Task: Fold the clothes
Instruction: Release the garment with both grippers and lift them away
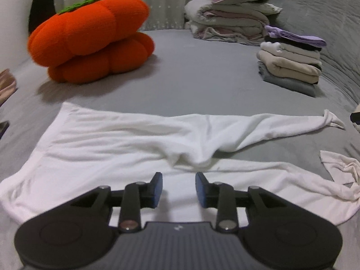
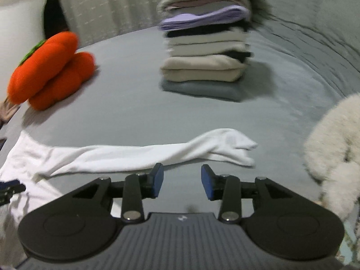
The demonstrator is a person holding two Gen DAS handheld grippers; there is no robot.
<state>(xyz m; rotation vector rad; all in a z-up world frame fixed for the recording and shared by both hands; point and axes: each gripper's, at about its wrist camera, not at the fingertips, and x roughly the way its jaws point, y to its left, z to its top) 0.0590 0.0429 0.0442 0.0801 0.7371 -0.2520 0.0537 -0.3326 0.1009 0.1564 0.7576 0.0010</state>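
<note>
A white long-sleeved garment point(image 1: 108, 144) lies spread on the grey bed point(image 1: 202, 72). One sleeve point(image 1: 281, 123) stretches out to the right; a second sleeve point(image 1: 303, 184) runs along nearer me. My left gripper point(image 1: 178, 187) is open and empty, low over the garment's body near a bunched fold point(image 1: 191, 157). In the right wrist view the far sleeve point(image 2: 157, 153) lies across the bed, its cuff point(image 2: 238, 146) to the right. My right gripper point(image 2: 182, 181) is open and empty, just in front of that sleeve, over bare sheet.
A stack of folded clothes point(image 1: 290, 60) point(image 2: 204, 45) stands at the back right. An orange pumpkin cushion point(image 1: 90, 38) point(image 2: 51, 69) sits back left. Folded bedding with a purple pillow point(image 1: 234, 11) lies behind. A fluffy white thing point(image 2: 335, 153) is at the right.
</note>
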